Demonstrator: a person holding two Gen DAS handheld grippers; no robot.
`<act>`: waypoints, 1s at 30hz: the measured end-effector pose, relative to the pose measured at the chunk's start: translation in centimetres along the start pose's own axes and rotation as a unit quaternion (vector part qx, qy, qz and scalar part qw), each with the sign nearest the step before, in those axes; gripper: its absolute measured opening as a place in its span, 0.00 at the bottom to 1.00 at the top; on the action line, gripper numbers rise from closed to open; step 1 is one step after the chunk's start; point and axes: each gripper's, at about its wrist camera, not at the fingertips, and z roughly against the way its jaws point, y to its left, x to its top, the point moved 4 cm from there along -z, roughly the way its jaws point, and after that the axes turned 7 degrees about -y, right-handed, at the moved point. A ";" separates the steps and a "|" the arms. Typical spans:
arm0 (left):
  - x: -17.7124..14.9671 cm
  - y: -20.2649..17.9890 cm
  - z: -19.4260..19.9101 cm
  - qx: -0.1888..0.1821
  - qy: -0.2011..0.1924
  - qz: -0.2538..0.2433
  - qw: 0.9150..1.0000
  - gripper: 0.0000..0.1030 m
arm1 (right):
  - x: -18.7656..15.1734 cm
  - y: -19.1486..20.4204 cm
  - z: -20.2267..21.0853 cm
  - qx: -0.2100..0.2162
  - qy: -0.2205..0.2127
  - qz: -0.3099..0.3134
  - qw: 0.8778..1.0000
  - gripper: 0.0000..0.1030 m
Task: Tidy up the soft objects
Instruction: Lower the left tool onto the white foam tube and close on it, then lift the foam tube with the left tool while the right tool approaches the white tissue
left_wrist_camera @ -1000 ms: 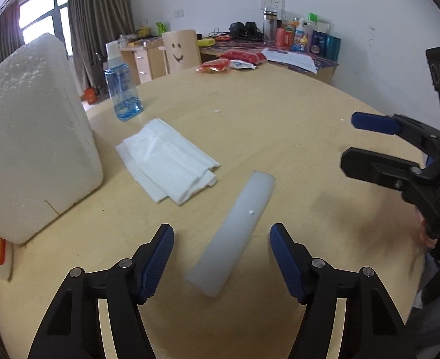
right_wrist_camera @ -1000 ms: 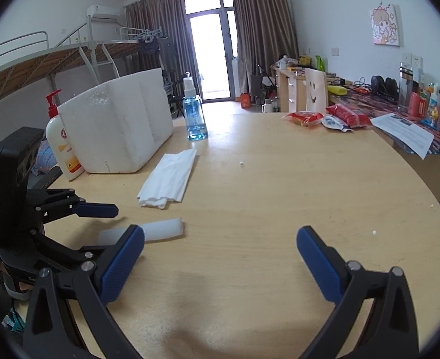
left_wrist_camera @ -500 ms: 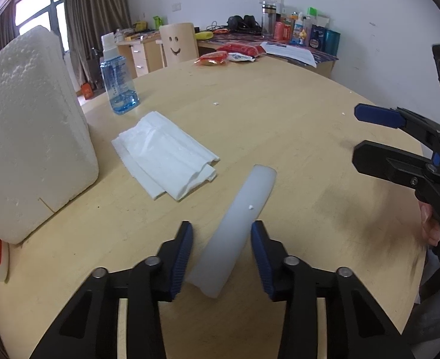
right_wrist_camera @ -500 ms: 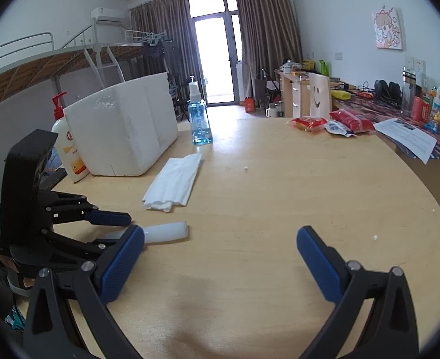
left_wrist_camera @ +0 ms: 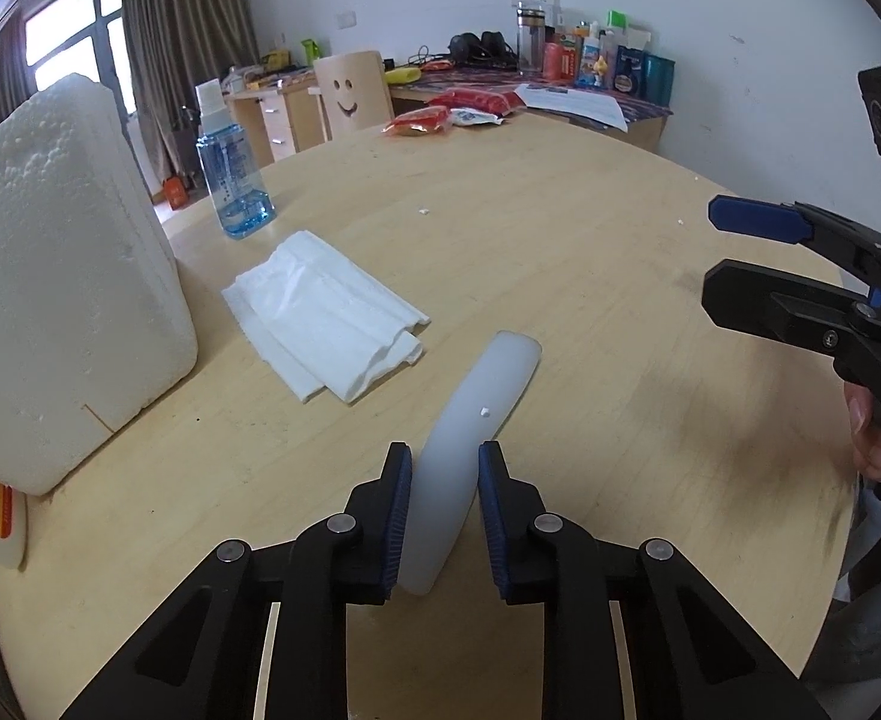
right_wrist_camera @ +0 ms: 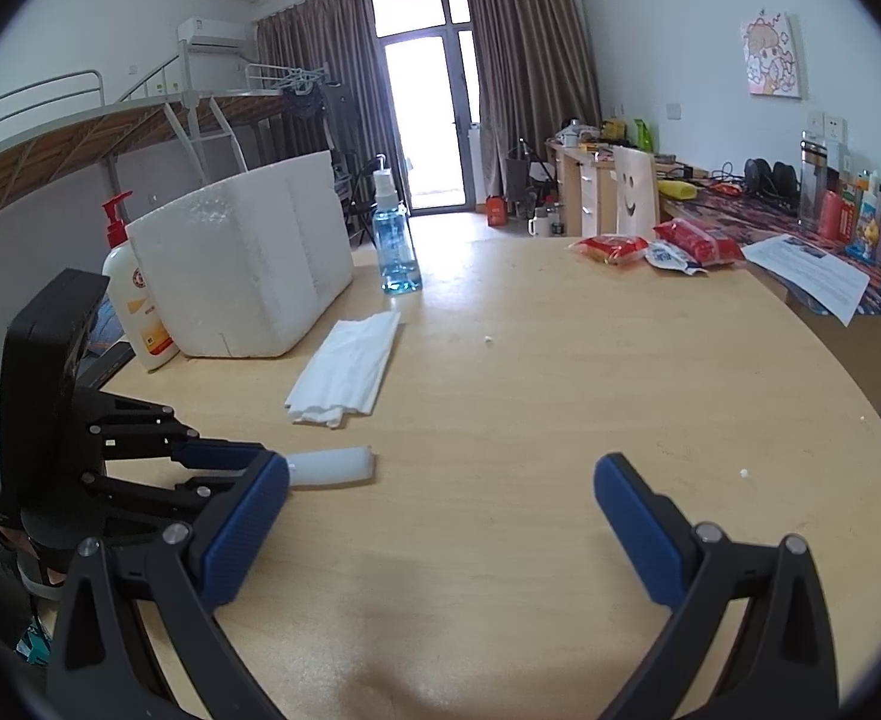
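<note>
A long white foam strip (left_wrist_camera: 488, 384) lies on the round wooden table (left_wrist_camera: 608, 252), pointing away from me. My left gripper (left_wrist_camera: 445, 456) is closing on the strip's near end; both blue pads touch its sides and the strip bows slightly. In the right wrist view the strip's far end (right_wrist_camera: 332, 467) sticks out beyond the left gripper's fingers. My right gripper (right_wrist_camera: 440, 474) hovers open over bare table with nothing between its fingers; the left wrist view shows it at the right edge (left_wrist_camera: 716, 252). A folded white tissue (left_wrist_camera: 320, 318) lies just left of the strip.
A white foam box (left_wrist_camera: 62, 276) stands at the left, with a blue liquid bottle (left_wrist_camera: 233, 180) behind it and a pump lotion bottle (right_wrist_camera: 134, 300) beside it. Red snack packets (left_wrist_camera: 440, 114) lie at the far rim. A person's hand (left_wrist_camera: 866, 444) shows at the right.
The left gripper's jaws have drawn in from wide apart until they touch the foam strip's near end. The right gripper has stayed open and still.
</note>
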 end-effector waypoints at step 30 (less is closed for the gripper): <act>-1.1 1.1 3.3 0.000 -0.035 0.032 0.999 0.06 | 2.1 3.8 -1.8 0.024 0.021 0.043 0.999 1.00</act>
